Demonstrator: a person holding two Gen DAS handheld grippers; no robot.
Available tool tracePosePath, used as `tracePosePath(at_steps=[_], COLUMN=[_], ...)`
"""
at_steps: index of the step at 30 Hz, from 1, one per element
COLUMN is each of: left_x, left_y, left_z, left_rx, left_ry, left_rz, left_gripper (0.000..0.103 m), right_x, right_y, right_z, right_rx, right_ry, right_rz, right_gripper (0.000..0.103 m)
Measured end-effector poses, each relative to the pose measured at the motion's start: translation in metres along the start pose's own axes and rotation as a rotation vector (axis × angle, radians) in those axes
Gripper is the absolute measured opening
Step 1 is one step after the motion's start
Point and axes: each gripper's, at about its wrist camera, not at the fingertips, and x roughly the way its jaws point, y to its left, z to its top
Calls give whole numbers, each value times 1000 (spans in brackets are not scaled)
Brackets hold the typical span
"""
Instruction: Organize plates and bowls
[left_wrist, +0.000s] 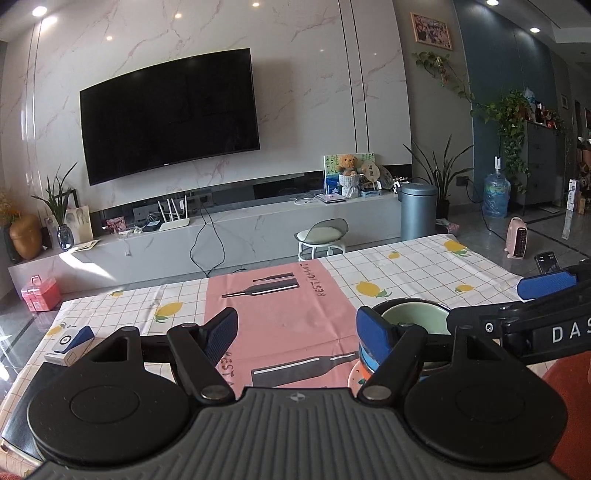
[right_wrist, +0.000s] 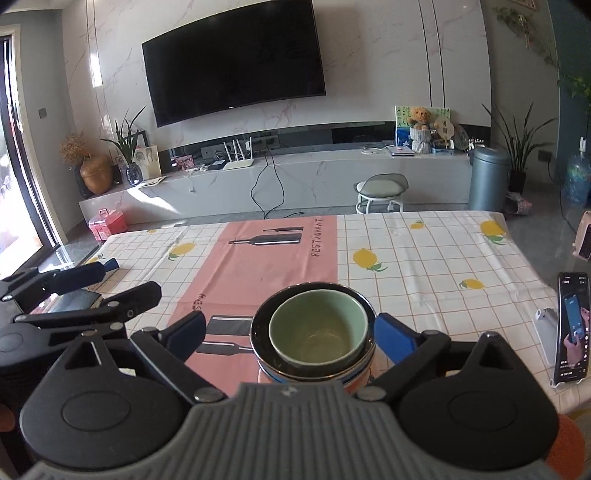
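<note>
A pale green bowl (right_wrist: 317, 328) sits nested in a dark-rimmed bowl (right_wrist: 258, 325) on top of a stack of dishes (right_wrist: 354, 382) on the tablecloth near the front edge. My right gripper (right_wrist: 295, 332) is open, its blue pads on either side of the stack, not touching it. In the left wrist view the same stack (left_wrist: 413, 317) stands just right of my left gripper (left_wrist: 299, 332), which is open and empty over the pink placemat (left_wrist: 280, 314). The right gripper's arm (left_wrist: 535, 325) reaches in from the right.
A phone on a stand (right_wrist: 572, 325) is at the table's right edge. A small white and blue box (left_wrist: 70, 343) and a dark notebook (left_wrist: 26, 406) lie at the left. A stool (right_wrist: 380, 192) stands beyond the table's far edge.
</note>
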Motion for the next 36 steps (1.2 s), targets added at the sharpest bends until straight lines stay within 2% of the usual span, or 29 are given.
tracePosePath(at_steps=[3,8,12,14,23,36], left_x=[-3,9,24,30,30,32], left_y=[-1,-1,2,5,13,13], left_z=[-9,-30,-47,-52,-57,-58], left_rx=[28,-2,-43,-57,-74,-77], left_ry=[19,166,295,330,348,363], left_rz=[18,-33,-15,-1,21,17], left_gripper=[89,89,89,89,89,89], right_x=[-8,-9,2,7,21,24], right_y=[5,15,19,20,18,22], right_z=[-16,-37,-49,-52,-60,-59], right_rx=[-22,-41,-38,-34,-6,-25], right_ry=[-15,27,98,126,186,195], right_rz=[-26,-66,-98,-108,-135,-137], right_gripper=[98,98,98,98,98,98])
